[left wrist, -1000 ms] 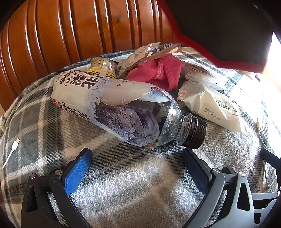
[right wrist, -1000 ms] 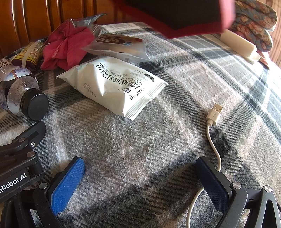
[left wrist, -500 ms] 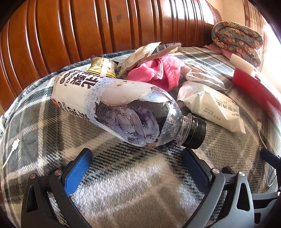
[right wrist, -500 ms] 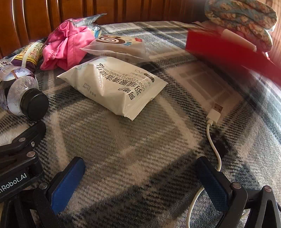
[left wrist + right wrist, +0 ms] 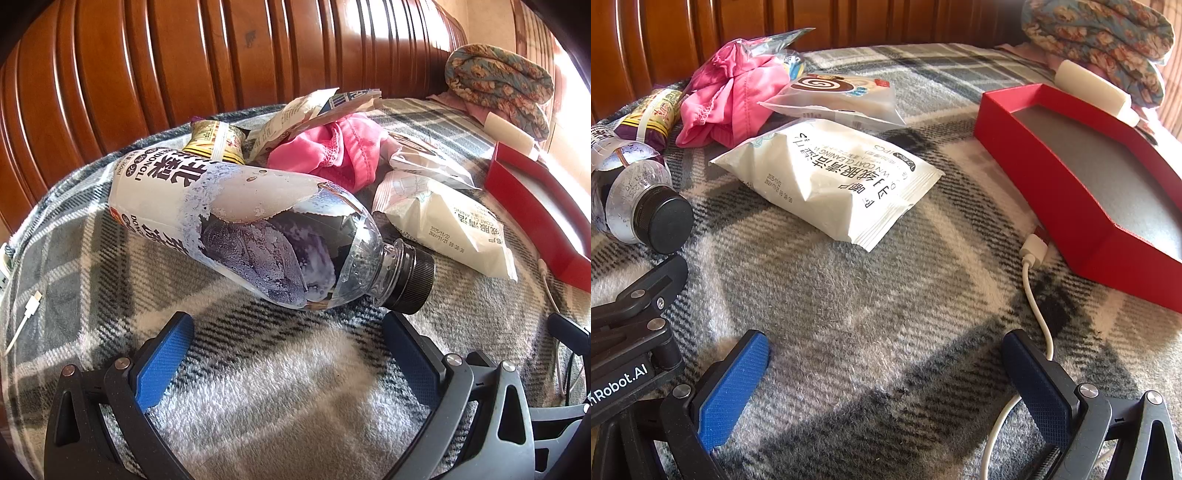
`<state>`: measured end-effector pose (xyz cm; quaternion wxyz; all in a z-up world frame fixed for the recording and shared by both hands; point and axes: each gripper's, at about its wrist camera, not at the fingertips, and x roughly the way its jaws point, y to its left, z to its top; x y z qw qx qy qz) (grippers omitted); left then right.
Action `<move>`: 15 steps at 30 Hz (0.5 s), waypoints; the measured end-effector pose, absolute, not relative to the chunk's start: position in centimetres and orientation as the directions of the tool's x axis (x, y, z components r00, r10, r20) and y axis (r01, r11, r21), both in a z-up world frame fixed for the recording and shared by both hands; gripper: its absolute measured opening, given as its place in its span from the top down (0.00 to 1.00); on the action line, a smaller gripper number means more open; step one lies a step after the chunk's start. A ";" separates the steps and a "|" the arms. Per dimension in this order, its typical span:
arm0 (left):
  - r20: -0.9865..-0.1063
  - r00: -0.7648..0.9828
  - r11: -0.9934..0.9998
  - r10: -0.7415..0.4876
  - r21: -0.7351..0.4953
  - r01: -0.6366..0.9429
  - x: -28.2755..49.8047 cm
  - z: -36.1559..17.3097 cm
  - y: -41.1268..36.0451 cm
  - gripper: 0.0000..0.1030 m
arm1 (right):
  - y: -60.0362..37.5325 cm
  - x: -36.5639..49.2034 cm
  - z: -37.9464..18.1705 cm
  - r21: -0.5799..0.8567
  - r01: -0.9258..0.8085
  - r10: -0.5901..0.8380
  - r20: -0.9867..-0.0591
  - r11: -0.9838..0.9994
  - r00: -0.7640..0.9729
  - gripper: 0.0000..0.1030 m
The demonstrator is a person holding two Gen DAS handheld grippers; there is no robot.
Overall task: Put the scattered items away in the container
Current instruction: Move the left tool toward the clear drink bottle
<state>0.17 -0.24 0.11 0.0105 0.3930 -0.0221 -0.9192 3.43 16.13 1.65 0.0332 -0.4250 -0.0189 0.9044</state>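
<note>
plaid blanket point(image 5: 871, 295) bears scattered items and red box point(image 5: 1071, 206) before wooden headboard point(image 5: 184, 66).

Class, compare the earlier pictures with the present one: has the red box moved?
Yes. The red box came down from above the headboard and now rests on the plaid blanket, right of the white packet.
</note>
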 end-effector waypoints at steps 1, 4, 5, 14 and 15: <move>-0.722 -0.691 -0.999 -0.037 0.049 0.002 0.2 0.1 -0.2 0.00 | 16.1 3.4 1.7 -0.063 -0.044 0.077 -0.767 -0.997 -0.637 0.00; -0.722 -0.690 -0.999 -0.039 0.051 0.002 0.3 0.2 -0.2 0.00 | 16.2 3.4 1.8 -0.061 -0.044 0.075 -0.768 -0.997 -0.636 0.00; -0.722 -0.691 -0.999 -0.039 0.051 0.003 0.3 0.2 -0.2 0.00 | 16.2 3.4 1.8 -0.061 -0.044 0.075 -0.768 -0.997 -0.636 0.00; -0.726 -0.686 -0.998 -0.050 0.061 0.008 -0.3 0.0 -0.1 0.00 | 16.2 3.5 2.1 -0.052 -0.043 0.067 -0.769 -0.998 -0.635 0.00; -0.726 -0.686 -0.998 -0.049 0.059 0.009 -0.2 0.0 -0.1 0.00 | 16.2 3.5 2.0 -0.048 -0.042 0.064 -0.769 -0.998 -0.636 0.00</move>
